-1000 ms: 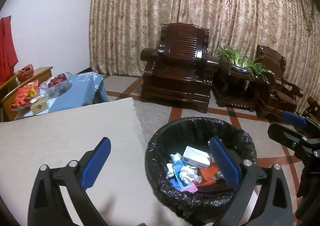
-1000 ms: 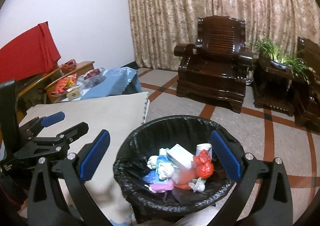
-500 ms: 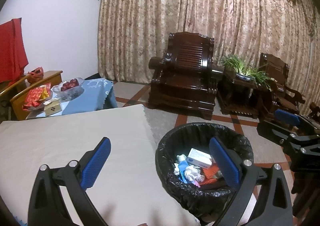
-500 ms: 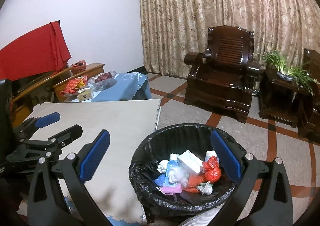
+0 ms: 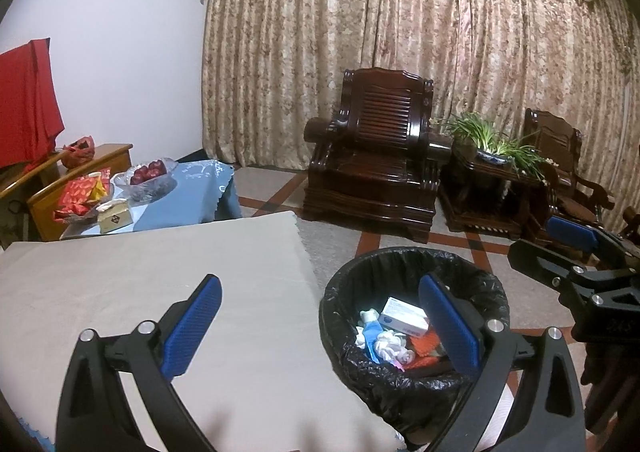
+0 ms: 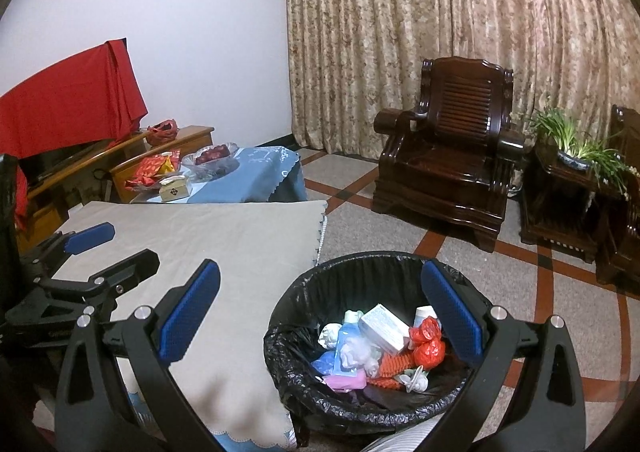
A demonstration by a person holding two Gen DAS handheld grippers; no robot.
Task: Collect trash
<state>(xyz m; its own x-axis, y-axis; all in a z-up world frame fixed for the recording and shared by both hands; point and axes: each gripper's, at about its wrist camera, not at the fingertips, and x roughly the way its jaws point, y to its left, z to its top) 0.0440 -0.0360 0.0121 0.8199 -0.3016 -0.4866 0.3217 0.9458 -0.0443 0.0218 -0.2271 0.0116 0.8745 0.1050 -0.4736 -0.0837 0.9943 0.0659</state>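
Sitting room: patterned gold curtains (image 5: 400, 52) across the back wall, a dark carved wooden armchair (image 5: 376, 168) before them, tiled floor with red-brown lines. Nearer, the table (image 5: 140, 292) under a plain beige cloth, its top bare in both views.

Beside the table's right edge stands the bin (image 6: 280, 364), lined with a black bag. The trash sits inside it: a white box with blue print (image 6: 384, 328), a light blue bottle (image 6: 348, 336), crumpled white tissue (image 6: 356, 352), a red wrapper (image 6: 428, 344), something pink (image 6: 346, 380) at the near side.

My left tongs (image 5: 320, 328) are spread wide, nothing between the blue pads; they hang over the table's right edge and the bin's near rim. My right tongs (image 6: 320, 320) are likewise spread and empty, above the bin's left rim.

Judgement: collection looks finished or near it; I see no stray piece on the cloth. To do this step well, I would sweep both cameras along the table edges and the floor around the bin before calling it done, keep both tongs parted, and stay clear of the liner's rim so a pad does not snag the bag or tip the bin. The two tongs are close; keep them apart.

Writing: the box carries blue print, too small to read. A small box (image 6: 174, 188) on the far blue-clothed table shows a dark diamond mark, not legible. No brand made out.
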